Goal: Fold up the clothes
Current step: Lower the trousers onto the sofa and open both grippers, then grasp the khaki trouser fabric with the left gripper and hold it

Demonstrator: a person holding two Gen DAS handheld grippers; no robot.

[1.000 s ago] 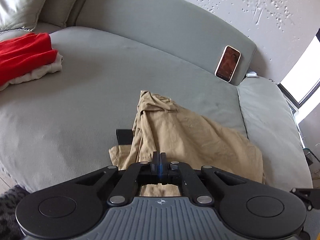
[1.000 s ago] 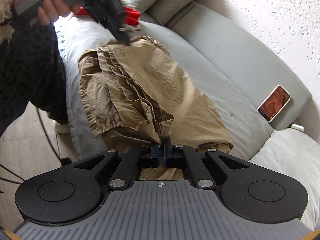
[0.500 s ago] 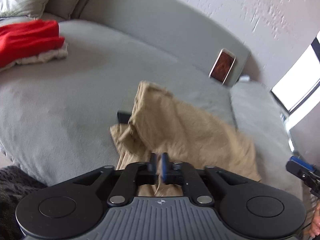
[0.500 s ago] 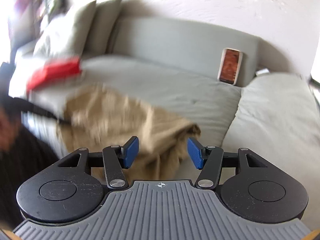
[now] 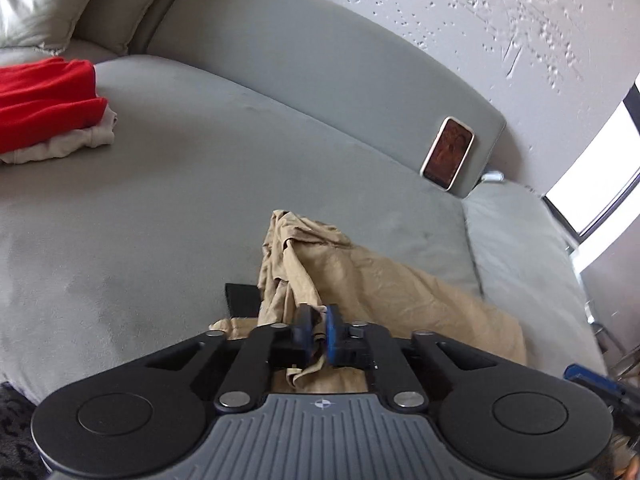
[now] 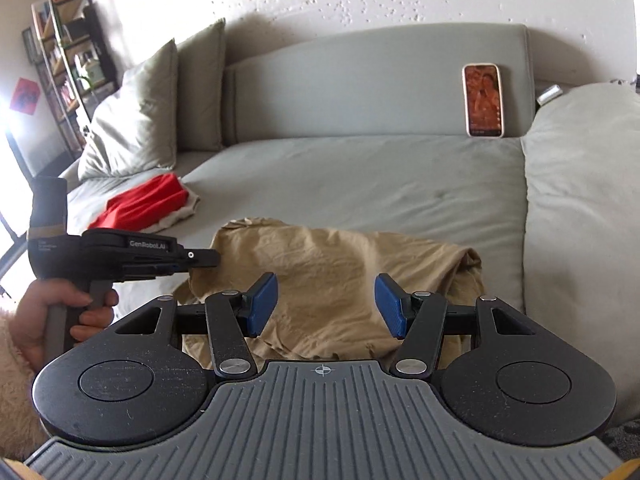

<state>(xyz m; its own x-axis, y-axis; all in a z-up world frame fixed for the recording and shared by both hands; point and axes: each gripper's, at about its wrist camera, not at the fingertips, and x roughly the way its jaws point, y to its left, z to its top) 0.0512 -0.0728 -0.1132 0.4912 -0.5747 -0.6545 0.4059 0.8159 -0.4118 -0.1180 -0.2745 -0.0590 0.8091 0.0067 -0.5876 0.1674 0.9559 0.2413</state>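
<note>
From the left wrist, the left gripper is clamped on a bunched fold of the tan garment, which lies crumpled on the grey sofa; the cloth looks light, soft and limp, best pinched at hems or corners. From the right wrist, the right gripper hangs open and empty above the garment. The other tool reads "GenRobot.AI".
</note>
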